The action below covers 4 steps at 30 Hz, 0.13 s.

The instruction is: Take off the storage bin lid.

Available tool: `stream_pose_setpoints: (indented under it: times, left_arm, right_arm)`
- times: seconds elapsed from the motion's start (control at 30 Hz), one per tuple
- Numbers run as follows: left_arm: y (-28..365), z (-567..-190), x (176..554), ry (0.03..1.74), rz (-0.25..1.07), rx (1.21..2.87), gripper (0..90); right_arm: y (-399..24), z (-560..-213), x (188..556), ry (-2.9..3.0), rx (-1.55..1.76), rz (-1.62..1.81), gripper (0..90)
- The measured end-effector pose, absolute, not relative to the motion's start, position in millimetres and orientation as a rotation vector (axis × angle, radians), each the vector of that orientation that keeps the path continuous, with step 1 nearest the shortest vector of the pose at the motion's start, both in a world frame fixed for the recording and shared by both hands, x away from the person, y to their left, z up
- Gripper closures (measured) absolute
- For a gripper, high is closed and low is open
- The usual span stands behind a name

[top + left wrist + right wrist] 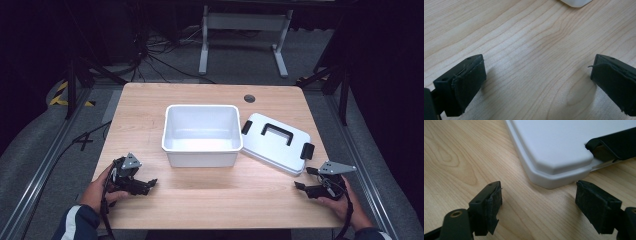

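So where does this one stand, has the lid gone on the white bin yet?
Not yet. The lid lies flat on the table right of the open, empty bin. Nothing is in hand: the left gripper and right gripper rest open on the wood. Lifting and fitting the lid likely remain.

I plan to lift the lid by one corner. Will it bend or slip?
The lid looks like moulded white plastic with a thick rim, so probably stiff, not floppy. Its smooth surface may slip between pads; the black handle seems a surer hold. Flat on the table, it should slide, not roll.
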<state>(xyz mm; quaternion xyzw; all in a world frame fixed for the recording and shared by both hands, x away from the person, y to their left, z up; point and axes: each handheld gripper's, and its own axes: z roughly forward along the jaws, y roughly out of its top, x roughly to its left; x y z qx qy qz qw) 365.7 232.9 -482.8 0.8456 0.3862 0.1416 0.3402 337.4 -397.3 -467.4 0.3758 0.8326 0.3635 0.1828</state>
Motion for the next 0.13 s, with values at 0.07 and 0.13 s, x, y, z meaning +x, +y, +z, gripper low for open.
stream_pose_setpoints:
  times: [0.07, 0.13]
  left_arm:
    - [232.5, -483.1, 364.8, 1.015, 0.376, 2.193, 0.5]
    - [232.1, -483.1, 363.9, 1.027, 0.376, 2.189, 0.5]
  right_arm:
    - [-397.3, -467.4, 337.5, 2.348, 1.063, 1.023, 21.0]
    - [-397.3, -467.4, 337.5, 2.348, 1.063, 1.023, 21.0]
